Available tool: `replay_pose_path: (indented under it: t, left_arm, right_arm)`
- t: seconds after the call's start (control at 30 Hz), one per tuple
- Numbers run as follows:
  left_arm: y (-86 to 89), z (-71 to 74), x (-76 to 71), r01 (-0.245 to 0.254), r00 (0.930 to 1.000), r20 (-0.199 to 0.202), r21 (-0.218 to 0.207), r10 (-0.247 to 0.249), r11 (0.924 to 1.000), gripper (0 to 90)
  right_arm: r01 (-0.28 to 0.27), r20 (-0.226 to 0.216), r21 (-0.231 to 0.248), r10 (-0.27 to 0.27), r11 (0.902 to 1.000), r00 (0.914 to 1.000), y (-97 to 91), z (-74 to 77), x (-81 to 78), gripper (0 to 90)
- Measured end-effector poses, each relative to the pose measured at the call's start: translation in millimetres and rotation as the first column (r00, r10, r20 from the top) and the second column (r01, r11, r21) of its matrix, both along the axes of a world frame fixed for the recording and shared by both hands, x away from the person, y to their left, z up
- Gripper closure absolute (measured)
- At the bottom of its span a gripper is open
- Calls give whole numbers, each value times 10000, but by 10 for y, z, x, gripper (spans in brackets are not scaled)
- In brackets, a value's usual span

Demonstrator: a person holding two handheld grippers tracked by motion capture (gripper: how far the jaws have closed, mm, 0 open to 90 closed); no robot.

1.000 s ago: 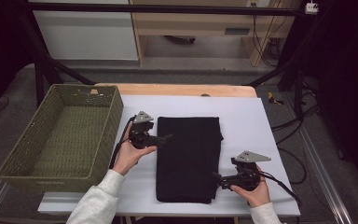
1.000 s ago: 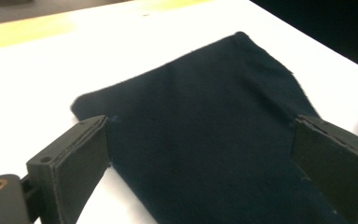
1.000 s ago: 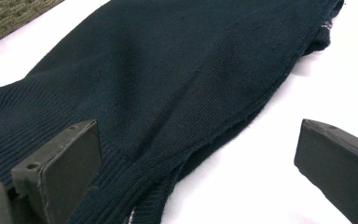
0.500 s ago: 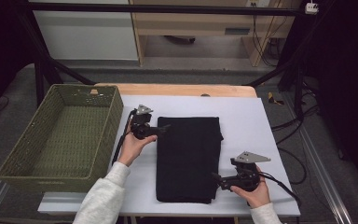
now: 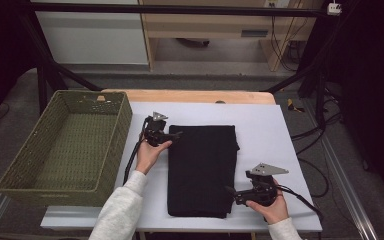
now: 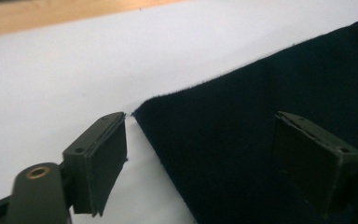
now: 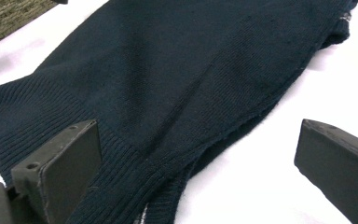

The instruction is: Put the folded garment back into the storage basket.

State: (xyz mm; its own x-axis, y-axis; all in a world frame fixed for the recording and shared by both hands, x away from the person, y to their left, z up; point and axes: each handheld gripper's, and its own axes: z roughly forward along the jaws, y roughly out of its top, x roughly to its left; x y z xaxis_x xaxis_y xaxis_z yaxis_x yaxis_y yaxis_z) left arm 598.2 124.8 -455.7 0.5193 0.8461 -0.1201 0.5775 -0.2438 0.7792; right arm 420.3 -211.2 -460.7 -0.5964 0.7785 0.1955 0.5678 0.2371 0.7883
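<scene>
The left gripper sits at the far left corner of the folded black sweater, its jaws apart around that corner and just now closing. The right gripper straddles the sweater's near right edge with jaws wide. The sweater lies flat on the white table, beside a green wicker basket.

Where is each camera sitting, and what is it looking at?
High view: above the table's near side, looking down on the black sweater and basket; forearms and both tools show.
Left gripper view: on the left tool, facing the sweater's corner.
Right gripper view: on the right tool, facing the sweater's ribbed hem.
All three share the sweater.
</scene>
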Motion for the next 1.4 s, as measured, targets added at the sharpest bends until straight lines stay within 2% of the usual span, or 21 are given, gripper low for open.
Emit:
replay_pose_path:
  t: [0.2, 0.5, 0.63, 0.77, 0.93, 1.03, 1.13, 1.23, 1.33, 1.4]
  left_arm:
    - [-24, -122, 72, -303, 9994, -186, 162, 306, 9994, 300]
    - [-50, -241, 133, -402, 9981, -468, -82, 398, 9992, 390]
    - [-44, -254, 143, -432, 9979, -485, -159, 424, 9989, 439]
    - [-45, -250, 140, -371, 9974, -621, -284, 353, 9989, 536]
    - [-76, -238, 118, -317, 9972, -691, -199, 302, 9993, 634]
    - [-109, -235, 102, -269, 9978, -603, -100, 263, 9996, 703]
    - [-133, -234, 86, -227, 9988, -437, 92, 231, 9997, 720]
    - [-122, -235, 95, -255, 9981, -558, -57, 251, 9997, 726]
    - [-115, -241, 94, -283, 9980, -572, -123, 276, 9995, 729]
    - [-151, -234, 81, -252, 9991, -328, 217, 259, 9994, 736]
  right_arm:
    - [-35, -70, -72, 34, 10000, 10000, 29, -7, -5, 14]
    - [-57, -220, -129, 54, 9999, 9997, 62, -15, -19, 15]
    - [74, -381, -226, -83, 9997, 9992, 103, -21, -33, 20]
    - [54, -514, -265, -68, 9996, 9987, 158, -43, -44, 28]
    - [212, -844, -387, -244, 9990, 9961, 199, -80, -43, 35]
    - [220, -974, -390, -257, 9990, 9949, 213, -96, -41, 42]
    - [292, -1040, -528, -345, 9982, 9940, 233, -108, -45, 56]
    - [311, -1128, -764, -396, 9966, 9928, 257, -125, -41, 64]
    - [376, -1317, -691, -465, 9969, 9902, 280, -131, -42, 78]
    - [346, -1380, -737, -446, 9967, 9894, 297, -141, -40, 91]
